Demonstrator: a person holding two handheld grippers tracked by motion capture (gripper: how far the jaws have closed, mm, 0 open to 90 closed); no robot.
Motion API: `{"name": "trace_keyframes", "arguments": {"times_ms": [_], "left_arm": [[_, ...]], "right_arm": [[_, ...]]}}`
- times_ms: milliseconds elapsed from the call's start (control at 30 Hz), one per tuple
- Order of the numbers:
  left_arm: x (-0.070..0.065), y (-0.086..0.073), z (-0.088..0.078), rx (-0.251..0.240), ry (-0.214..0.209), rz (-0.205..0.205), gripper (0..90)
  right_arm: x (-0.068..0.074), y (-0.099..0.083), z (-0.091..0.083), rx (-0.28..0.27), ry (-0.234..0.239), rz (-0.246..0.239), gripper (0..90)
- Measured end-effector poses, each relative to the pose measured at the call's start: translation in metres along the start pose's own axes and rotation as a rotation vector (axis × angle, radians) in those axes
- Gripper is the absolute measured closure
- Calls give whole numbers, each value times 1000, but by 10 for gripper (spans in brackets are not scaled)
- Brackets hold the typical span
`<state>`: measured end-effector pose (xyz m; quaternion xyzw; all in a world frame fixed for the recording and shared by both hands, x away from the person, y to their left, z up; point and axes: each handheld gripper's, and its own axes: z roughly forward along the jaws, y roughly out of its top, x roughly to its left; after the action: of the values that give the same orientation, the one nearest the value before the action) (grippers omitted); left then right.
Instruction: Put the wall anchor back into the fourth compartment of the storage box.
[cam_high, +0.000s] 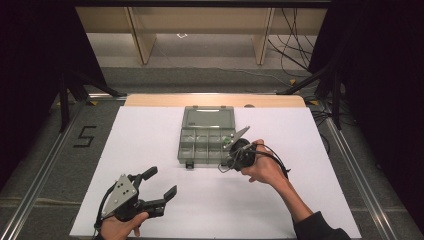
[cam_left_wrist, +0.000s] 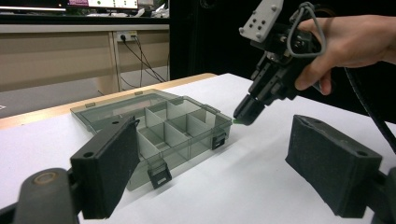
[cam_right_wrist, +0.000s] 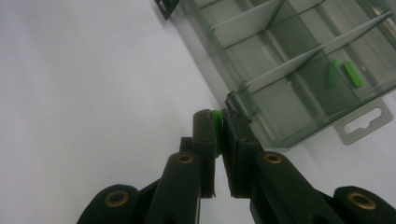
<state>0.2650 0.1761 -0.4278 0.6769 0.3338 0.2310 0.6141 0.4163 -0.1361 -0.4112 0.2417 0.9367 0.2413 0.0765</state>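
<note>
High view
right gripper (cam_high: 233, 145): held over the near right corner of the box (cam_high: 206, 135), jaws clenched together, tip angled down toward the last compartment on that side
box: lies open just ahead and to the left of that tip, long side running across the table (cam_high: 150, 150), lid folded back on the far side
left gripper (cam_high: 159, 184): jaws spread wide with nothing between them, resting well apart from the box, near the table's front edge
nearer hand: the right one, by a wide margin

Left gripper view
right gripper (cam_left_wrist: 244, 115): tip sits just above the box's (cam_left_wrist: 159, 130) corner wall, a green piece (cam_left_wrist: 236, 122) peeking out below it
drop path, as I judge it: a short move inward over the wall, then down into the corner cell

Right gripper view
green piece (cam_right_wrist: 216, 127): pinched between the two pads, right at their tips
box (cam_right_wrist: 299, 79): up and to the right of the jaws, its corner just beside them
green bits (cam_right_wrist: 345, 73): two already lying in a cell further in
</note>
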Motion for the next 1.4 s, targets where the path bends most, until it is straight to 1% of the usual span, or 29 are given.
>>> {"name": "trace_keyframes", "arguments": {"times_ms": [100, 133, 233, 300, 500, 600, 800, 867, 933, 1000, 1033, 1067, 1100, 1133, 1167, 1200, 1367, 1400], "left_arm": [[0, 0, 0, 0, 0, -1, 160], [0, 0, 0, 0, 0, -1, 160], [0, 0, 0, 0, 0, -1, 160], [0, 0, 0, 0, 0, 0, 160], [0, 0, 0, 0, -1, -2, 160], [0, 0, 0, 0, -1, -2, 160], [0, 0, 0, 0, -2, -2, 160], [1, 0, 0, 0, -2, -1, 160], [1, 0, 0, 0, -3, -1, 160], [1, 0, 0, 0, -2, 0, 160], [1, 0, 0, 0, -3, 0, 160], [1, 0, 0, 0, -3, 1, 160], [1, 0, 0, 0, -3, 1, 160], [1, 0, 0, -1, -3, 1, 160], [1, 0, 0, -1, -3, 1, 160], [1, 0, 0, 0, -4, 0, 160], [1, 0, 0, 0, -3, 0, 160], [1, 0, 0, 1, -3, 0, 160]], "right_arm": [[-7, 4, -1, -6, -6, 8, 843], [-9, 5, -1, -7, -18, 18, 843], [-16, 9, -2, -13, -31, 28, 843], [-21, 12, -2, -22, -52, 40, 843], [-35, 21, 1, -35, -80, 68, 843], [-40, 24, 3, -36, -82, 75, 843], [-50, 30, 10, -39, -102, 96, 843], [-55, 32, 13, -41, -104, 106, 843], [-58, 34, 14, -37, -118, 128, 843], [-63, 35, 16, -36, -125, 124, 843], [-64, 36, 17, -36, -127, 132, 843], [-66, 37, 18, -42, -134, 125, 843], [-68, 38, 19, -39, -131, 137, 843], [-69, 38, 20, -36, -130, 137, 843], [-71, 38, 21, -30, -137, 142, 843], [-72, 39, 22, -34, -146, 145, 843], [-78, 42, 25, -39, -155, 165, 843], [-79, 42, 25, -38, -156, 161, 843]]}}
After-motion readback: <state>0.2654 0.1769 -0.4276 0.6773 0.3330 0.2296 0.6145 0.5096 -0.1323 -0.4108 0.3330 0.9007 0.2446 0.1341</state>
